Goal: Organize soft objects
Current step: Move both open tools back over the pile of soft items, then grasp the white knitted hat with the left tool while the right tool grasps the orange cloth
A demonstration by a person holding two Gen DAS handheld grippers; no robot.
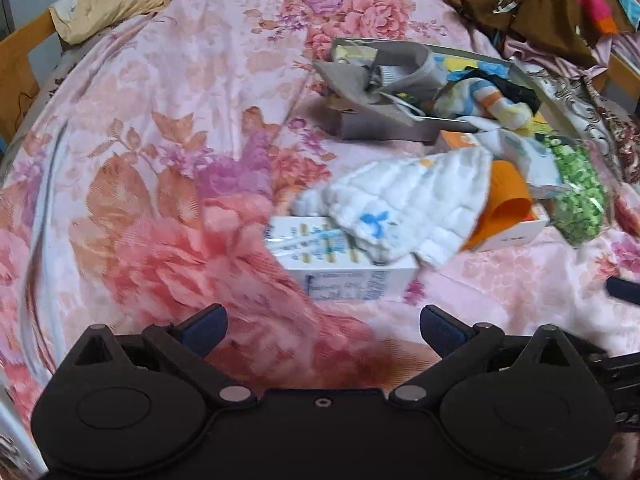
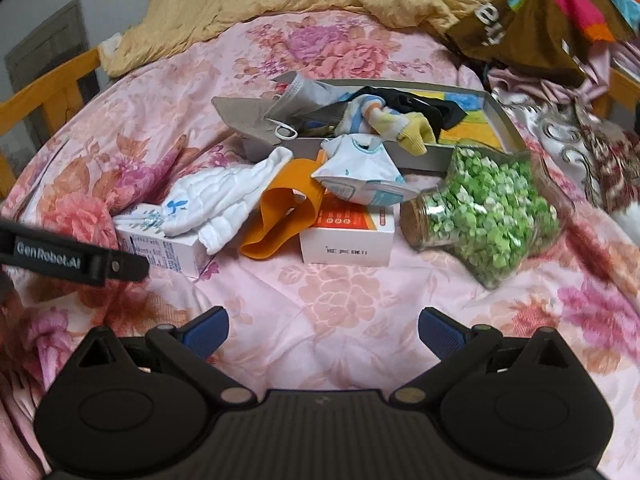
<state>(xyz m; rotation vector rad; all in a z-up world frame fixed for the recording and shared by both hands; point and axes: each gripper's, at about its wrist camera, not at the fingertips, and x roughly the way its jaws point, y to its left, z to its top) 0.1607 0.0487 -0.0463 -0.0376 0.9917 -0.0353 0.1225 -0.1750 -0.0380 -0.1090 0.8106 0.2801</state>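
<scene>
Both claws wide, empty. White quilted cloth (image 1: 404, 208) drapes over carton (image 1: 344, 268), dead ahead of your left gripper (image 1: 322, 330), long axis slanting up-right. Right gripper (image 2: 322, 332) sits farther off, cloth up-left. Left nearer, I judge.

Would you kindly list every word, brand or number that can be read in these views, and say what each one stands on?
"GenRobot.AI": on the left claw, seen in the right wrist view.
"ey": white letters, part of a word, on the brown cloth.
White box with orange top: dark print, too small to read.
White carton: blue print, blurred.
</scene>
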